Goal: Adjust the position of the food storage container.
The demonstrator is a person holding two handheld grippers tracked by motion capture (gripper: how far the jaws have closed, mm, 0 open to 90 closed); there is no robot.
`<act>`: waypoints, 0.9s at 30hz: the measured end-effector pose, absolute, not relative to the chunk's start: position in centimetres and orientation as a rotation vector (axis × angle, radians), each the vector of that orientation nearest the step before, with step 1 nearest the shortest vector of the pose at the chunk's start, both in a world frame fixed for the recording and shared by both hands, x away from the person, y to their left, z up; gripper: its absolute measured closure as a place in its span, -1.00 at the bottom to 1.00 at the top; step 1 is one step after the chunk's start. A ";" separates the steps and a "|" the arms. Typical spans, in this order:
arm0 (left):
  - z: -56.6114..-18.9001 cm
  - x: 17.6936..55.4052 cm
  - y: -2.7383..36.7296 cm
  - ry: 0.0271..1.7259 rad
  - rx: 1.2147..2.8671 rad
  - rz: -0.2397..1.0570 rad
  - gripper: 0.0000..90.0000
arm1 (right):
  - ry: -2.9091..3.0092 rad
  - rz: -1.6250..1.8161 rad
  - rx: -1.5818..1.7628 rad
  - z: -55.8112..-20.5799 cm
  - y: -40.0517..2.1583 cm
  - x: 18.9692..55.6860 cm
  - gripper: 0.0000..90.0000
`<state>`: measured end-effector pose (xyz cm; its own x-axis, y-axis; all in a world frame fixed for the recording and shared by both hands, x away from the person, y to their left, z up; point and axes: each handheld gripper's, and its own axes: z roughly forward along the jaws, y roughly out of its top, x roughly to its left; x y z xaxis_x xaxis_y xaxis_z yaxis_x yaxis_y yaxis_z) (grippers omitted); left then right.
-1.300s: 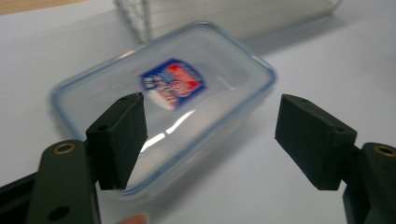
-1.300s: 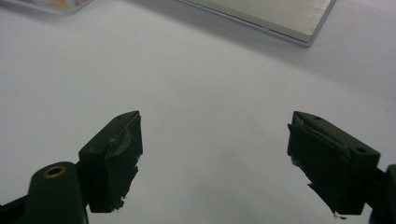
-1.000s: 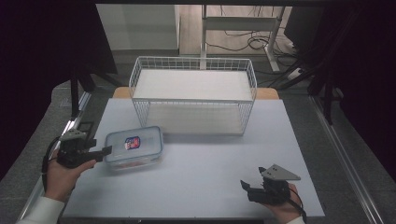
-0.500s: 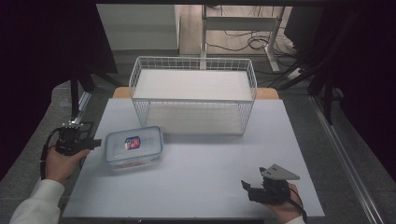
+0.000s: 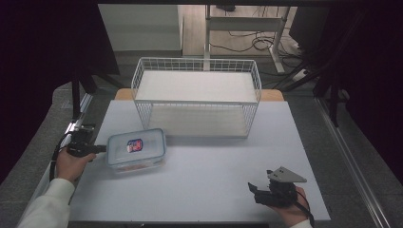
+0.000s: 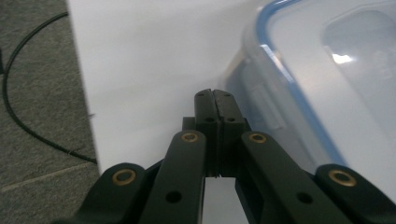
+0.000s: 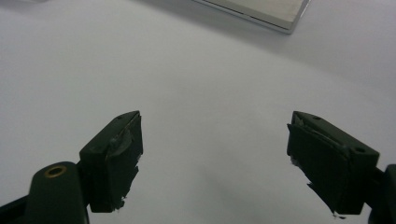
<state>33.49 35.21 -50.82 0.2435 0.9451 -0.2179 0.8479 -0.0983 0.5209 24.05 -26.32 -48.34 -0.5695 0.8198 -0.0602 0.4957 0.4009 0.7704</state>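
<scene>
Fingers (image 6: 205, 114) of your left gripper (image 5: 88, 149) are pressed together, tips just beside a clear rounded plastic box (image 5: 136, 149) with a blue-rimmed lid, its long axis running away from them. Your right gripper (image 7: 212, 154) fingers are spread over bare white table (image 5: 214, 180).

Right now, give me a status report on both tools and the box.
Left tool shut, at box side latch. Right tool open, empty, near table front edge. Box lidded, in front of basket.

A white table (image 5: 209, 190) carries a clear plastic container (image 5: 136, 150) with a blue-rimmed lid near its left edge. A white wire basket (image 5: 197, 97) stands at the far side (well apart from the container). Grey floor (image 5: 28, 156) borders the table at left
</scene>
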 end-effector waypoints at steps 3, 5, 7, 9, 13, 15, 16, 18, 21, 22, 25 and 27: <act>-50.9 33.8 34.7 1.637 1.999 0.250 1.00 | 2.229 1.005 1.128 -48.4 -26.4 24.1 -0.60; -51.1 34.1 34.5 1.638 1.976 0.231 1.00 | 2.219 1.016 1.124 -48.1 -26.5 24.0 -0.60; -51.1 34.2 34.4 1.629 1.978 0.227 1.00 | 2.214 1.019 1.121 -48.0 -26.6 24.0 -0.60; -51.0 34.5 33.8 1.614 1.994 0.229 1.00 | 2.216 1.016 1.123 -48.1 -26.6 24.0 -0.60; -50.9 34.8 33.1 1.591 2.001 0.218 1.00 | 2.217 1.013 1.123 -48.1 -26.7 24.1 -0.60; -50.9 35.2 32.0 1.563 2.006 0.198 1.00 | 2.216 1.016 1.125 -48.0 -26.8 24.1 -0.60; -51.0 35.3 31.5 1.550 2.010 0.194 1.00 | 2.217 1.015 1.126 -48.0 -26.8 24.1 -0.60; -50.9 35.5 30.5 1.526 2.026 0.185 1.00 | 2.219 1.012 1.125 -48.0 -26.8 24.1 -0.60; -50.9 35.6 29.4 1.493 2.050 0.177 1.00 | 2.221 1.012 1.124 -48.0 -26.8 24.1 -0.60; -50.8 35.8 28.3 1.462 2.070 0.166 1.00 | 2.222 1.012 1.122 -48.0 -26.8 24.1 -0.60; -50.8 36.0 27.0 1.434 2.076 0.144 1.00 | 2.225 1.011 1.122 -48.0 -26.8 24.1 -0.60; -50.9 36.0 26.7 1.427 2.078 0.137 1.00 | 2.226 1.011 1.123 -48.1 -26.8 24.1 -0.60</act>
